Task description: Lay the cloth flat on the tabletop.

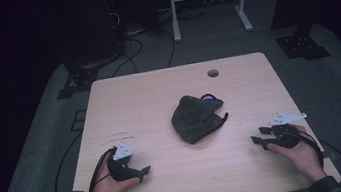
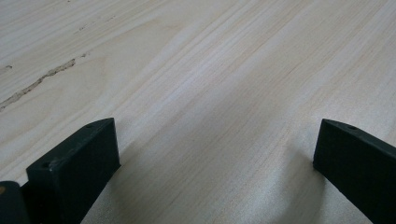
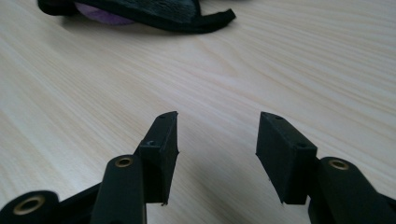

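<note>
While the wooden table [image 1: 124,107] carries little else, the dark cloth pouch [image 1: 196,117] lies at its middle, untouched; left gripper [image 1: 139,173] and right gripper [image 1: 260,139] rest near the front corners, both spread, pinching nothing, seemingly ready.

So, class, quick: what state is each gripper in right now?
Left gripper: open, holding nothing.
Right gripper: open, holding nothing; dark cloth lies apart ahead.

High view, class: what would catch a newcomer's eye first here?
A crumpled dark cloth with a purple patch lies at the middle of the pale wooden table. The left gripper and right gripper, both open and empty, rest near the table's front corners, apart from the cloth.
</note>
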`<control>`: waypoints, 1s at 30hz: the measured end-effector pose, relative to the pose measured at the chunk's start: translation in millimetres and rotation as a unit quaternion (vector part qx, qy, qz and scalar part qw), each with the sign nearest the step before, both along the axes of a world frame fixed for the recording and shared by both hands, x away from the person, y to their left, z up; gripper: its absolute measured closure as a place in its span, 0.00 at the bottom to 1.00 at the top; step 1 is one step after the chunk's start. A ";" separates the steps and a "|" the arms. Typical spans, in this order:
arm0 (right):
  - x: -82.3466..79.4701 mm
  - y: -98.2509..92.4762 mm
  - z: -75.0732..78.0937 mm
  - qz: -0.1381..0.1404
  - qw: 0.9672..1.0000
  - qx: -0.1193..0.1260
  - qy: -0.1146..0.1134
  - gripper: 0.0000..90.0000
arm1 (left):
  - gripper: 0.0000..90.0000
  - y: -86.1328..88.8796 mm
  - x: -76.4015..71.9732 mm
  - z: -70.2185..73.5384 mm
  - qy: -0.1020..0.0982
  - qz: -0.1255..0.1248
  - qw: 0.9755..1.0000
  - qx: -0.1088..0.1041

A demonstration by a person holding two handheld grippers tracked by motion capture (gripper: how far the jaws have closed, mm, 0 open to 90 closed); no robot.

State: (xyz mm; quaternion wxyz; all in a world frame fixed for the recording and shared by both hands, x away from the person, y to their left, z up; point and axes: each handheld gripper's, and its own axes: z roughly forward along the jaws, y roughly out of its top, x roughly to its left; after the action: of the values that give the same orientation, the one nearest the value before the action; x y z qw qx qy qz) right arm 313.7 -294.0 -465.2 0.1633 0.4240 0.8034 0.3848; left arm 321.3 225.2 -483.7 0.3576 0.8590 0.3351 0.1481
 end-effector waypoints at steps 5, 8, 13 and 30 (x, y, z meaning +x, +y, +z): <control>4.8 7.4 6.1 0.014 1.000 0.009 -0.008 0.53 | 0.00 0.0 -0.2 0.0 0.000 0.001 1.000 0.000; 8.9 13.5 10.2 0.022 1.000 0.008 -0.015 0.54 | 0.00 0.0 -0.1 0.0 0.000 0.001 1.000 0.000; 17.0 26.1 18.0 0.038 0.999 0.011 -0.023 0.55 | 0.00 1.0 -0.9 0.0 -0.001 0.002 1.000 0.001; 41.9 74.4 33.0 0.096 0.994 0.027 -0.040 0.54 | 0.00 1.5 -1.7 0.2 0.001 0.005 1.000 0.001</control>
State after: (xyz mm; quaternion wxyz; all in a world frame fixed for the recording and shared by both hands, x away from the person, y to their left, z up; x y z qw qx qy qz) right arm 355.6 -219.6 -432.3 0.1458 0.3335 0.8227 0.4367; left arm 319.6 226.7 -483.5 0.3554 0.8579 0.3396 0.1494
